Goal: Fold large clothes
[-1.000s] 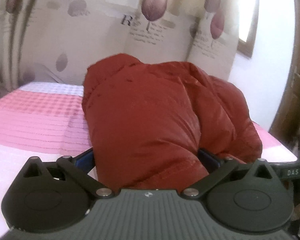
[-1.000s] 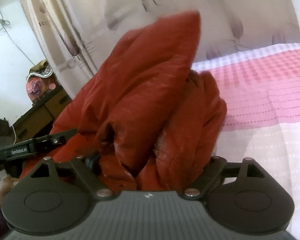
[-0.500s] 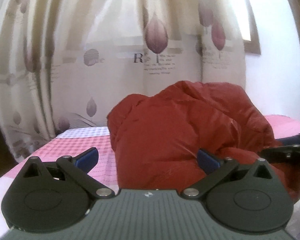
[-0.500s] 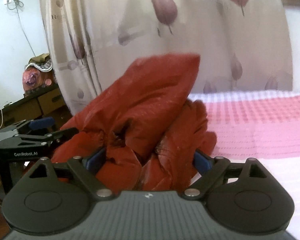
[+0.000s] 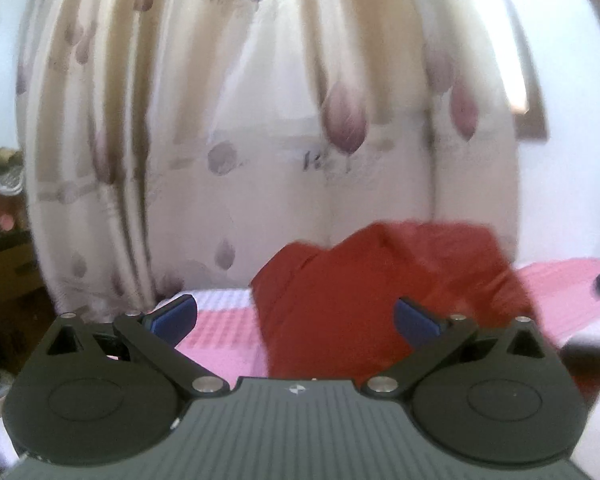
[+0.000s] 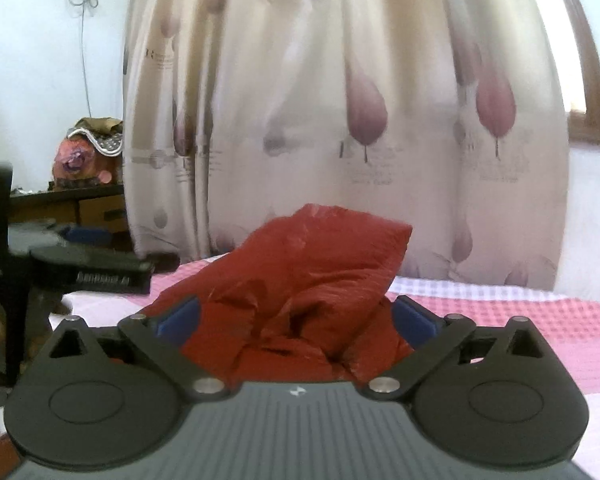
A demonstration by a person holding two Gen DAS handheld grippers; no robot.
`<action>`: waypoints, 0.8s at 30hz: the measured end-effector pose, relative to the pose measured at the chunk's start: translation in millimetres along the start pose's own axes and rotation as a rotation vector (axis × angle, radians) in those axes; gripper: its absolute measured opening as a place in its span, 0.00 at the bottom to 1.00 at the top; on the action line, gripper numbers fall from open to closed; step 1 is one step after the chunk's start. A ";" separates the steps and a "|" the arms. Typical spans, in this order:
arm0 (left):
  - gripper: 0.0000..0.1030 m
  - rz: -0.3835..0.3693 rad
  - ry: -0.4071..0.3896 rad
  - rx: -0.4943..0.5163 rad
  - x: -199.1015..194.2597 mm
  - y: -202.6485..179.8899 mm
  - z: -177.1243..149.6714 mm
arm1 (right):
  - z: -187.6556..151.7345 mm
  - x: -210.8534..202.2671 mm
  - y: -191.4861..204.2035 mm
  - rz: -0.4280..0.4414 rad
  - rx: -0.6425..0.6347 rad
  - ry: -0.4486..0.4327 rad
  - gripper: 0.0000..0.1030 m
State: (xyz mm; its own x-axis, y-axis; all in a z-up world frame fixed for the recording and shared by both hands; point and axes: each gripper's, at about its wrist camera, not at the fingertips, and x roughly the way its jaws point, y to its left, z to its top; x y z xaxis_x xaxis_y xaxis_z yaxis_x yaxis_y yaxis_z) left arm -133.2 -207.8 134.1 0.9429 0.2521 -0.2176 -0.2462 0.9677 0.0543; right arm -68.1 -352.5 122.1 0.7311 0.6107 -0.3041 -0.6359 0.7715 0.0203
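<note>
We see red jacket (image 5: 364,300) smeared by blur, its near edge hidden behind left gripper (image 5: 296,314), curtain (image 5: 260,120) top cut off.

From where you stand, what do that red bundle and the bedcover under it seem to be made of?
The red garment looks like a thin, puffy synthetic, perhaps nylon: it has a slight sheen, fine crinkles, and holds a plump shape. The bedcover looks like woven cotton or a blend with a matte finish: pink and white checks and stripes show, with no shine. Blur leaves both uncertain.
</note>
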 end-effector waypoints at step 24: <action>1.00 -0.009 0.071 -0.105 -24.3 -12.4 35.8 | 8.6 -22.9 1.6 -0.096 0.010 -0.032 1.00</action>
State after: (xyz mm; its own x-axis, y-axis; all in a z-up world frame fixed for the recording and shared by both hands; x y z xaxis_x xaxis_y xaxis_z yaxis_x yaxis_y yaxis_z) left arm -145.0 -225.8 173.6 0.9278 0.2391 -0.2863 -0.2634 0.9634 -0.0492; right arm -83.7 -363.7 137.3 0.7959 0.5394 -0.2748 -0.5605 0.8281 0.0022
